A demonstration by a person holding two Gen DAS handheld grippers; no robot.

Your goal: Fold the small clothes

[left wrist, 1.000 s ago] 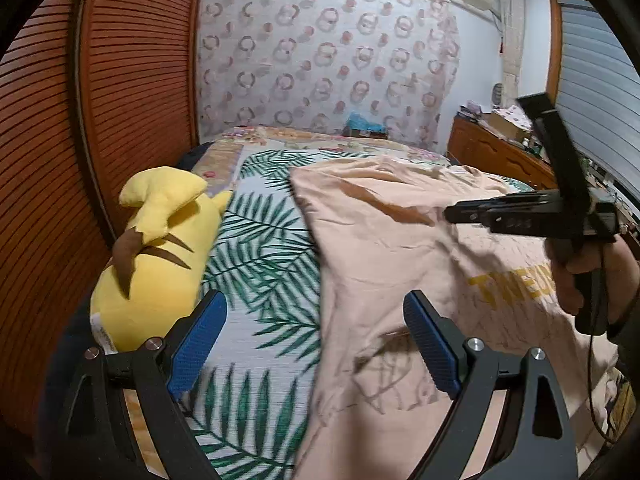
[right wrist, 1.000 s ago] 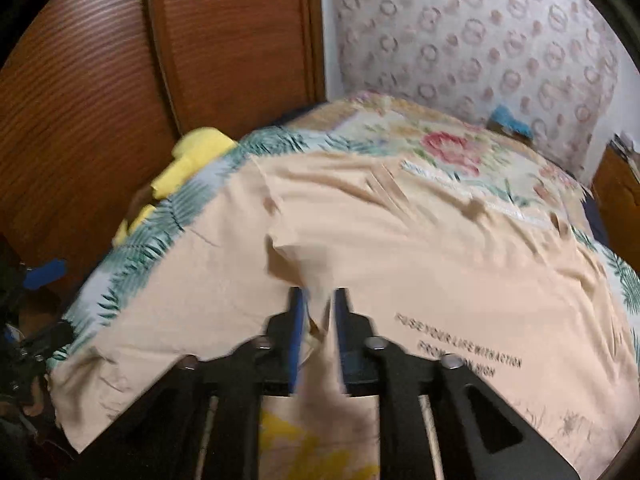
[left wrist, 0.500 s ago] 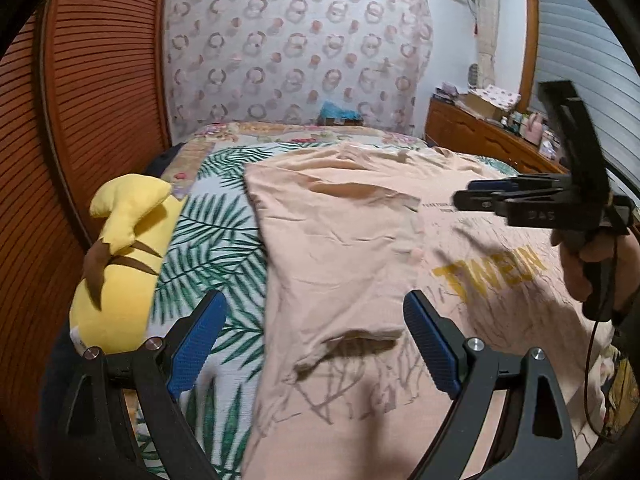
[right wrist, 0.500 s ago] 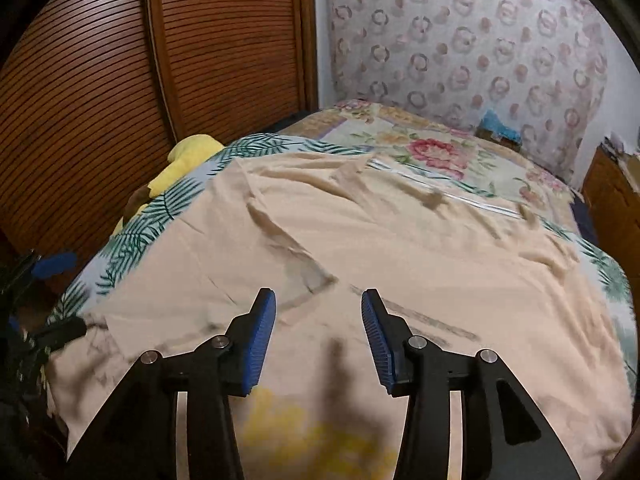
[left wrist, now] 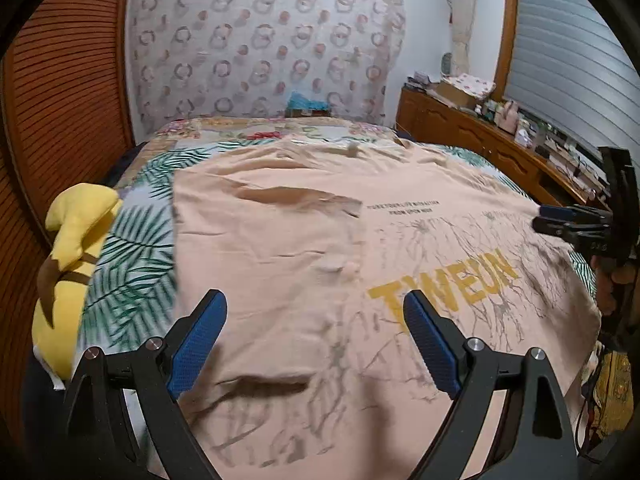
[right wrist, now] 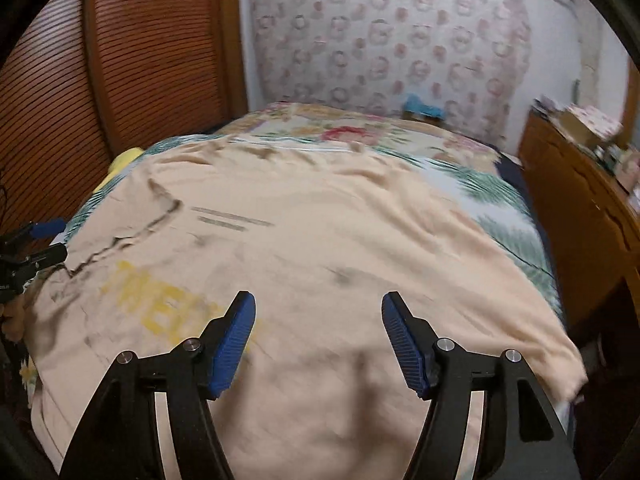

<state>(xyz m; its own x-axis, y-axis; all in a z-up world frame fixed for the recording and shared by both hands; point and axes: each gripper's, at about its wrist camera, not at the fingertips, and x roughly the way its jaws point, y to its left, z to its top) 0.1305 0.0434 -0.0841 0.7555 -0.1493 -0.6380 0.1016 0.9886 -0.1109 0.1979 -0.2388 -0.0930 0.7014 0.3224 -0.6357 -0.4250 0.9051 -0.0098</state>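
Observation:
A peach T-shirt (left wrist: 320,240) with yellow lettering lies spread on the bed, its left part folded over toward the middle; the right wrist view shows the same T-shirt (right wrist: 320,240). My left gripper (left wrist: 314,316) hovers open over its near edge, nothing between the blue pads. My right gripper (right wrist: 318,316) hangs above the shirt's near right part, its jaws opening and nothing between them. The left wrist view catches the right gripper (left wrist: 540,218) at the far right, in a hand. At the left edge of the right wrist view the left gripper (right wrist: 44,236) shows.
A yellow plush toy (left wrist: 68,264) lies along the bed's left side beside a slatted wooden wardrobe (left wrist: 60,100). A leaf-print bedcover (left wrist: 136,256) shows around the shirt. A wooden dresser (right wrist: 580,208) with clutter stands on the right.
The right gripper let go of the shirt fold, opened wider and swung right. The folded flap now lies flat. The left gripper also shifted right over the shirt.

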